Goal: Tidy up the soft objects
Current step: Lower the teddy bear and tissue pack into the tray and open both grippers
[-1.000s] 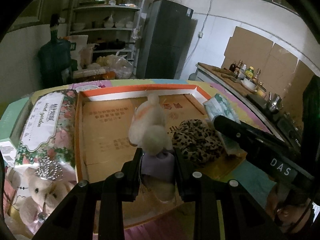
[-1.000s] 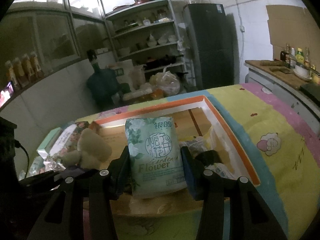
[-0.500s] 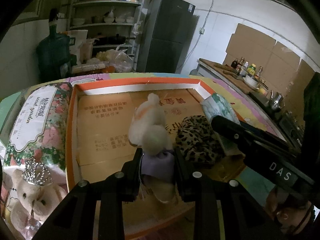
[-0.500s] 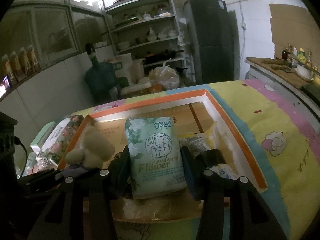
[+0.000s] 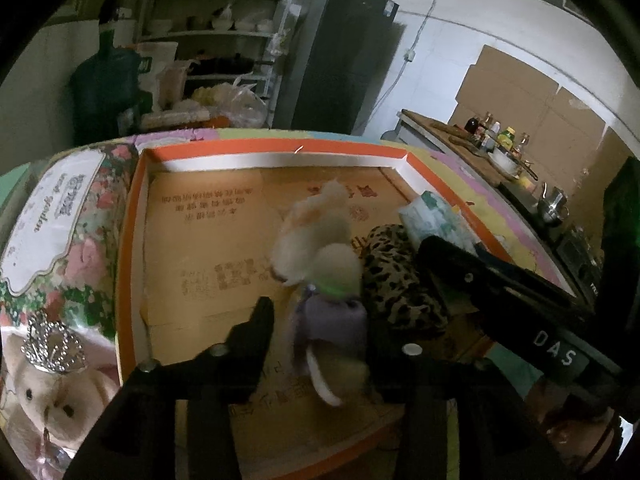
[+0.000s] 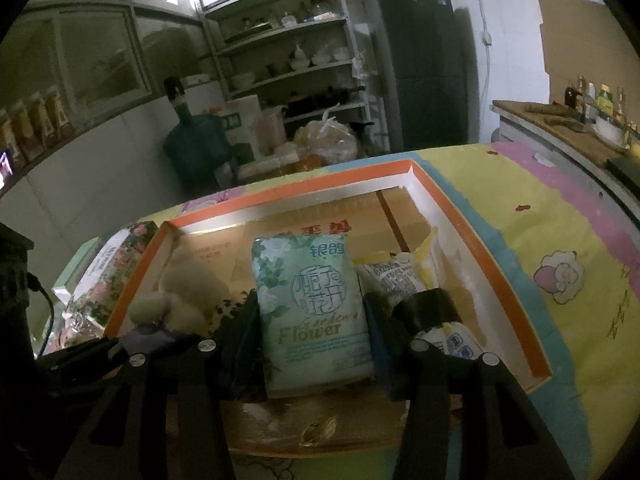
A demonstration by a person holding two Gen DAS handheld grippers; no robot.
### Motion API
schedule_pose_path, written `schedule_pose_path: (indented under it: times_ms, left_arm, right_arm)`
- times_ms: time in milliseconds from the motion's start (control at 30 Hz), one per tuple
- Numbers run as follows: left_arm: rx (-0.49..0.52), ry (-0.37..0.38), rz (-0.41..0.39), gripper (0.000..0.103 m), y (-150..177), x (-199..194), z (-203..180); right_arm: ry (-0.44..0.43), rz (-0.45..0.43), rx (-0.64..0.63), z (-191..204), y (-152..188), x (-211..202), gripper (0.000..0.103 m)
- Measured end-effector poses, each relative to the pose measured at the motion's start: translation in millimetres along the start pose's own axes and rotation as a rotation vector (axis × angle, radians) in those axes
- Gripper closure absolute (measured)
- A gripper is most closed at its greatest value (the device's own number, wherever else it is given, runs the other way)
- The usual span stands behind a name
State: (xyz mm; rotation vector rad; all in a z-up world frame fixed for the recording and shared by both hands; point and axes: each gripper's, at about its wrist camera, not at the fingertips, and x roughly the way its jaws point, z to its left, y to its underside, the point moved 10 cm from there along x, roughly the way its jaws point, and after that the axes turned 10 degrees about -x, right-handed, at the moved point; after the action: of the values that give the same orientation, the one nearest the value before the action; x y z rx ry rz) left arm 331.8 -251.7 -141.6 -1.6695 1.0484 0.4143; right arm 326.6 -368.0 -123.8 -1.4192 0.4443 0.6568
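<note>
A white plush toy (image 5: pixel 320 248) in a purple dress sits in the orange-rimmed cardboard tray (image 5: pixel 128 216), next to a leopard-print soft item (image 5: pixel 400 276). My left gripper (image 5: pixel 320 316) is open around the toy's lower body, the left finger clear of it. My right gripper (image 6: pixel 312 316) is shut on a green tissue pack (image 6: pixel 312 300) and holds it over the tray's near part. The plush toy (image 6: pixel 188 288) and the left gripper show at the left of the right wrist view.
A floral tissue pack (image 5: pixel 52 232) and a crowned teddy bear (image 5: pixel 44 384) lie left of the tray. A yellow-and-white packet (image 6: pixel 404 272) lies in the tray's right part. The tablecloth (image 6: pixel 560 240) spreads to the right. Shelves and a fridge stand behind.
My left gripper has opened; its left finger has pulled away from the plush toy, which now rests in the tray. My right gripper still holds the green pack.
</note>
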Motion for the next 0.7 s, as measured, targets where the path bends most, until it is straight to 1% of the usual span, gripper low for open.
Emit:
schedule_pose_path:
  times_ms: [67, 133, 200, 300, 367, 500, 633, 700]
  left_arm:
    - [0.003, 0.003, -0.003, 0.055, 1, -2, -2]
    - [0.013, -0.004, -0.018, 0.049, -1, -3, -3]
    - [0.019, -0.012, -0.038, 0.047, -2, -7, -4]
    - [0.023, -0.019, -0.052, 0.044, -4, -12, -5]
    - [0.028, -0.029, -0.062, 0.035, -4, -14, -5]
    - [0.031, -0.034, -0.075, 0.033, -5, -20, -5]
    - [0.038, -0.039, -0.098, 0.026, -7, -28, -6]
    - [0.042, -0.039, -0.109, 0.025, -8, -33, -7]
  right_arm:
    - [-0.007, -0.001, 0.007, -1, 0, 0, 0.048]
    - [-0.019, -0.007, 0.018, -2, 0, 0, 0.041]
    - [-0.041, -0.018, 0.030, -2, -1, -2, 0.035]
    - [-0.049, -0.034, 0.037, -2, -2, -6, 0.034]
    - [-0.053, -0.044, 0.042, -2, -4, -8, 0.033]
    - [-0.062, -0.067, 0.046, -1, -6, -15, 0.033]
    - [-0.063, -0.086, 0.044, 0, -8, -22, 0.033]
    - [-0.060, -0.095, 0.045, 2, -9, -26, 0.033]
